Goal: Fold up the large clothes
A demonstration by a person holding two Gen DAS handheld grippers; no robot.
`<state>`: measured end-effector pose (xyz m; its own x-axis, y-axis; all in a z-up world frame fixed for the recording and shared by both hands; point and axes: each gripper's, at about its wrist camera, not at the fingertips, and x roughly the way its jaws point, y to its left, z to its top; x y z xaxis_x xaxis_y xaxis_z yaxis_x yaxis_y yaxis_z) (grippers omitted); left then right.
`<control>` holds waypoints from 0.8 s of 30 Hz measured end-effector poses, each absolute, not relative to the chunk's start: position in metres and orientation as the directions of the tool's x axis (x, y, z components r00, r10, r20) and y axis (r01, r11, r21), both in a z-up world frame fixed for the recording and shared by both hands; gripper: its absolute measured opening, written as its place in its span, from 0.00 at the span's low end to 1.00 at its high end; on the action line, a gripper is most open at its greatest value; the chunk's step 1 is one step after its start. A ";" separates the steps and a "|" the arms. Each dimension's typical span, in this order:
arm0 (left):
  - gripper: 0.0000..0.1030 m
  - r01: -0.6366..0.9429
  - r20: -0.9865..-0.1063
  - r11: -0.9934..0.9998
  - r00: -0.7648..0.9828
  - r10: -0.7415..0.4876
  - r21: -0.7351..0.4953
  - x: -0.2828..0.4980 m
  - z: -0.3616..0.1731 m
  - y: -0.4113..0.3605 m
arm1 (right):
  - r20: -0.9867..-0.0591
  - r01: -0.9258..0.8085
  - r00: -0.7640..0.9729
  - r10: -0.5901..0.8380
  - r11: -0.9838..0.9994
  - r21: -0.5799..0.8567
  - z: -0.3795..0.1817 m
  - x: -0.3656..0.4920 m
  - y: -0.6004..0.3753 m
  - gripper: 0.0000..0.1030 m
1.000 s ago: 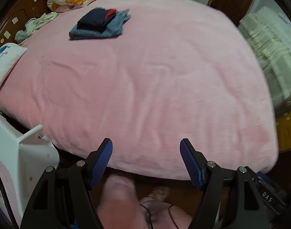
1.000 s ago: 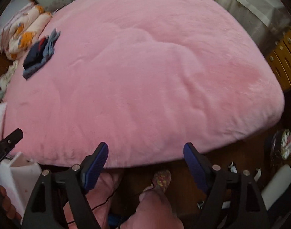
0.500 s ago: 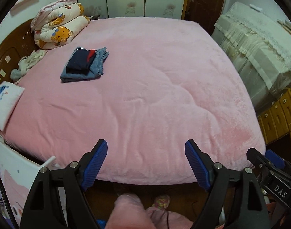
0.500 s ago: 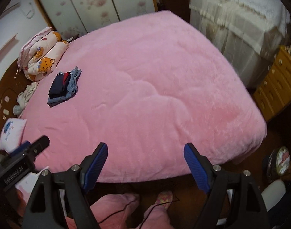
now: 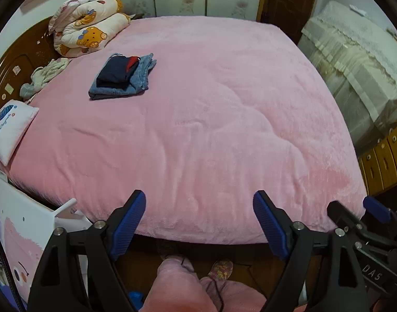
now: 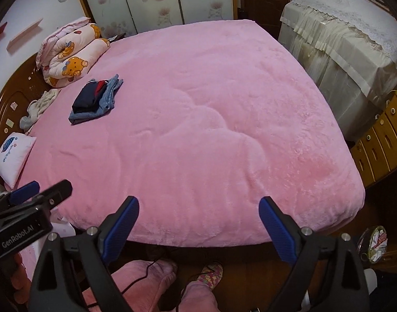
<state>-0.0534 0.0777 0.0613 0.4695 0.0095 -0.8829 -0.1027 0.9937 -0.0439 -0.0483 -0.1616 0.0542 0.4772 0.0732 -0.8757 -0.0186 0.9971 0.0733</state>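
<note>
A folded stack of clothes (image 5: 121, 76), a dark navy and red garment on folded blue jeans, lies on the far left of the pink bed (image 5: 211, 130); it also shows in the right wrist view (image 6: 95, 98). My left gripper (image 5: 199, 223) is open and empty, held off the bed's near edge. My right gripper (image 6: 199, 227) is open and empty, also off the near edge. Each gripper shows in the other's view, the right one (image 5: 365, 226) and the left one (image 6: 29, 205).
A rolled bear-print quilt (image 5: 86, 33), a crumpled pale cloth (image 5: 43, 76) and a small white pillow (image 5: 9, 130) lie along the wooden headboard at left. A covered table (image 6: 349, 39) and wooden drawers (image 6: 380, 140) stand at right. My feet are on the floor below.
Both grippers have risen and tilted up, so more of the bed and the far wall are in view. The folded stack has not moved. Both stay open.
</note>
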 end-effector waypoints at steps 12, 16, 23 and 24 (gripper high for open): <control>0.99 -0.078 -0.875 0.996 0.485 0.005 -0.037 -0.057 0.063 0.067 | -0.865 -0.012 0.497 0.063 0.998 0.066 0.062 -0.057 -0.166 0.93; 0.99 -0.064 -0.875 0.998 0.483 0.007 -0.028 -0.058 0.063 0.059 | -0.861 -0.017 0.506 0.054 0.998 0.053 0.065 -0.060 -0.165 0.97; 0.99 -0.053 -0.868 0.998 0.496 0.013 -0.015 -0.059 0.065 0.051 | -0.864 0.001 0.502 0.046 0.999 0.054 0.064 -0.060 -0.169 0.98; 0.99 -0.051 -0.866 0.999 0.500 0.015 -0.012 -0.060 0.066 0.050 | -0.863 0.004 0.503 0.044 0.999 0.053 0.064 -0.060 -0.169 0.98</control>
<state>-0.0598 0.0498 0.0662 0.4999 0.0150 -0.8659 -0.0514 0.9986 -0.0124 -0.0603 -0.1694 0.0644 0.5031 0.0444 -0.8631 0.0036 0.9986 0.0534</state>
